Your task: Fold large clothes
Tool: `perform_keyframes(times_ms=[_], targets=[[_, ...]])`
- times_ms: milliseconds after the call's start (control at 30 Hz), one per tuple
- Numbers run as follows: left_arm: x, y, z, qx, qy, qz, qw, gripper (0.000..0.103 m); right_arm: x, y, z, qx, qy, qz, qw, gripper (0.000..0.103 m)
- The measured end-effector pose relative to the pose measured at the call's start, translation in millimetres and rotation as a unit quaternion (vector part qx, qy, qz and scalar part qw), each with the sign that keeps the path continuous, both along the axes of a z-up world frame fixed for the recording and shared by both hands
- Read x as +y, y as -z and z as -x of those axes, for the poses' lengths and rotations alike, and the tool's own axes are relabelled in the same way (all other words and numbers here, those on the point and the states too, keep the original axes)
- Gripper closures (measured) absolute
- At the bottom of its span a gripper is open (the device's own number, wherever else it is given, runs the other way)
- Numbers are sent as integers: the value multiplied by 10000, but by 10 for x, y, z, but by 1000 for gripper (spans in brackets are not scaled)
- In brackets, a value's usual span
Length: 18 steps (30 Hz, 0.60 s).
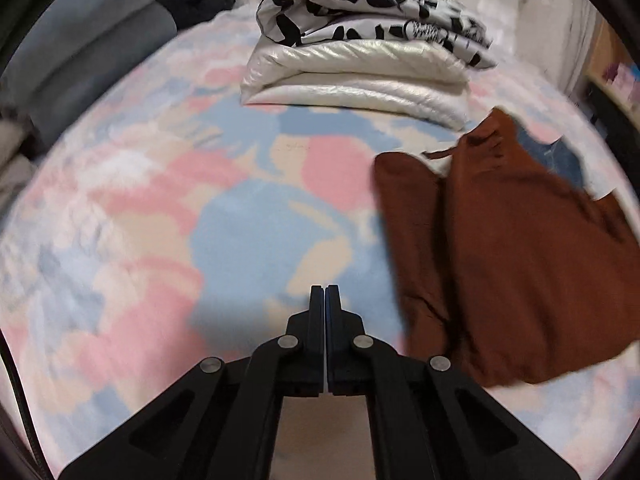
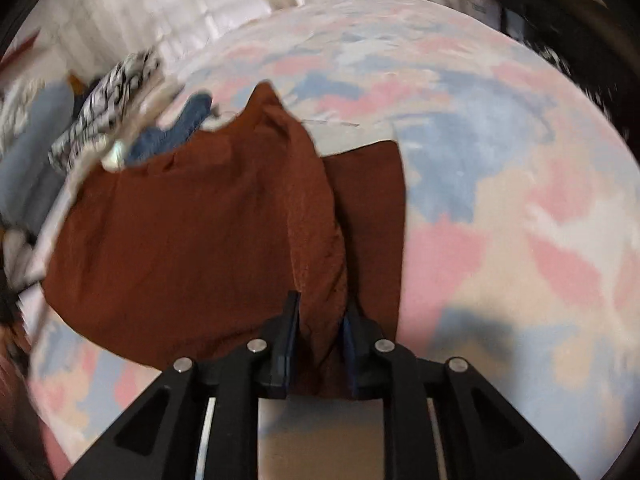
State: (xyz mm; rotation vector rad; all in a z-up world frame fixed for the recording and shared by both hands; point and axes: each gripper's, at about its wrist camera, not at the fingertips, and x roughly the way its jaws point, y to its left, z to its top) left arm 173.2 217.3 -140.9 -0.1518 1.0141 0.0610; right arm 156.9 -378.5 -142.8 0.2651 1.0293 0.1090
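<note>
A rust-brown garment lies bunched on the pastel patchwork bedspread, to the right in the left wrist view. My left gripper is shut with nothing between its fingers, over bare bedspread left of the garment. In the right wrist view the same brown garment spreads to the left and centre. My right gripper is shut on a thick fold of it at its near edge, the cloth bunched between both pads.
A folded stack stands at the far side: a black-and-white patterned cloth on a cream quilted piece. Blue denim peeks out behind the brown garment. Grey pillows lie at the left, a pale wall behind.
</note>
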Motion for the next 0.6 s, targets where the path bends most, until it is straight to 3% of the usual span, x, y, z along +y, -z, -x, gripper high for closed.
perform_keyframes(times_ms=[100,233,300,367,533,600], targets=[[17,-127,48,-144,144,278,9994,92,-166,-46,31,95,315,-512,9981,71],[-212,-276,-36,-370,476,305,9977,79,-180,-224,-4,-54,440,-643,9969,63],[-376,-300,-174,-413,616,184,9971,68,-108,-348,-103,-276,449,-727,9960,47],[-562,-292,-373,-387,767,63,9963,59,-25,-436,-237,-415,423,-651,9961,40],[-989,-300,-917,-354,1081,-197,9933,56,255,-474,-860,-437,368,-458,9973,40],[-1138,-274,-1173,-296,1144,-295,9926,50,332,-425,-1134,-376,402,-448,9975,40]])
